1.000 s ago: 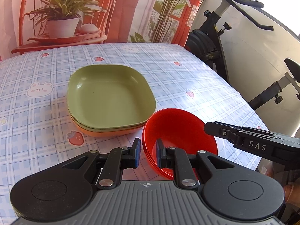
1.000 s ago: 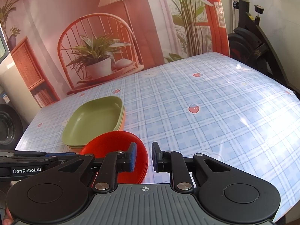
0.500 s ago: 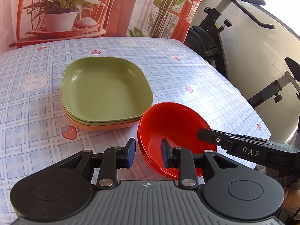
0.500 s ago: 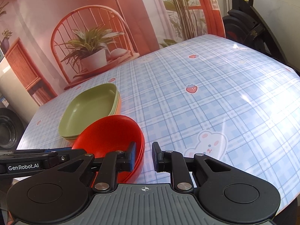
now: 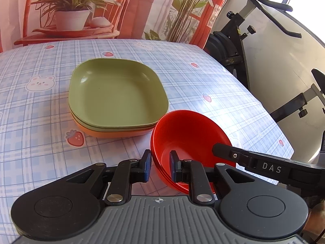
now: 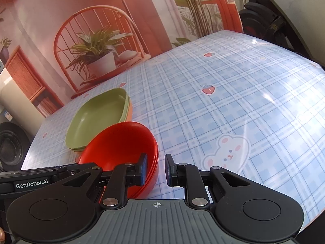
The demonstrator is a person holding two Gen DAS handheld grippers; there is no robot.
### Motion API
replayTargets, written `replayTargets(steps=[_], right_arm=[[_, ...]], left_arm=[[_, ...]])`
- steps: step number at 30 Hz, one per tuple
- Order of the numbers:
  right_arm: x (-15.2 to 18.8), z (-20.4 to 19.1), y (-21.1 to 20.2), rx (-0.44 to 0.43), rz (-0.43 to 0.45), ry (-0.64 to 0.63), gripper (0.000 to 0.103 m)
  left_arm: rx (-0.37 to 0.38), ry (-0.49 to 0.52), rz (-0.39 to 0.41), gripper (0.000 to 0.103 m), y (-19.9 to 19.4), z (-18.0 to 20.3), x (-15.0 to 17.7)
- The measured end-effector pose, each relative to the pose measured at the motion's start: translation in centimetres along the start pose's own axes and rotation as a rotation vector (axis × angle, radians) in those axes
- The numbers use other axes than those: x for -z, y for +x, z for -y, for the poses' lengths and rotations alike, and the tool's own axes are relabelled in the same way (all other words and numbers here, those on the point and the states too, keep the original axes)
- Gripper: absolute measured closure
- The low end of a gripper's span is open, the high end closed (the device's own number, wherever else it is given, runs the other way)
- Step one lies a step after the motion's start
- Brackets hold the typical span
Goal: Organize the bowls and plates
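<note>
The left gripper point(image 5: 159, 165), at the lower centre of its frame, stands part open, its fingers straddling the near-left rim of the red bowls point(image 5: 189, 138); whether the pads press the rim or only flank it I cannot tell. The right gripper point(image 6: 156, 169), low in its own frame, is likewise part open, one finger inside the stack's right rim and the other outside over the cloth, with a gap showing beside the rim.

The red bowls are a nested stack sitting just beside the green plates point(image 5: 116, 93), which lie on an orange plate point(image 5: 105, 133) left of centre.

All rest on a table point(image 6: 233, 105) under a blue plaid cloth printed with strawberries and bears. Behind it hangs a backdrop point(image 6: 130, 16) picturing a chair and potted plant; an exercise bike point(image 5: 239, 38) stands at the upper right.
</note>
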State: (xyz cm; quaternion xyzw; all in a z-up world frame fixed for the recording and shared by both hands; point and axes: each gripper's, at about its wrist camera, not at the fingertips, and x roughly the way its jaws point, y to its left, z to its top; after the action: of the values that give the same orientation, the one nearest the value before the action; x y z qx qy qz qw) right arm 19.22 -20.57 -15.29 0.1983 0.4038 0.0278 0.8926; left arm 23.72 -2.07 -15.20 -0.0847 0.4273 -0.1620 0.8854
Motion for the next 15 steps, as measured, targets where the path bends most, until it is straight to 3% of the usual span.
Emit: replayTargets(steps=[3,15], right_arm=[[0.06,-0.17,-0.07,-0.007,0.0,-0.003,0.092],[0.09,-0.11,-0.37,0.006,0.006,0.005,0.094]], left_arm=[[-0.002,-0.004,0.005,0.086,-0.19,-0.08,0.19],[0.013,0.001,0.008,0.086,-0.52,0.04,0.22]])
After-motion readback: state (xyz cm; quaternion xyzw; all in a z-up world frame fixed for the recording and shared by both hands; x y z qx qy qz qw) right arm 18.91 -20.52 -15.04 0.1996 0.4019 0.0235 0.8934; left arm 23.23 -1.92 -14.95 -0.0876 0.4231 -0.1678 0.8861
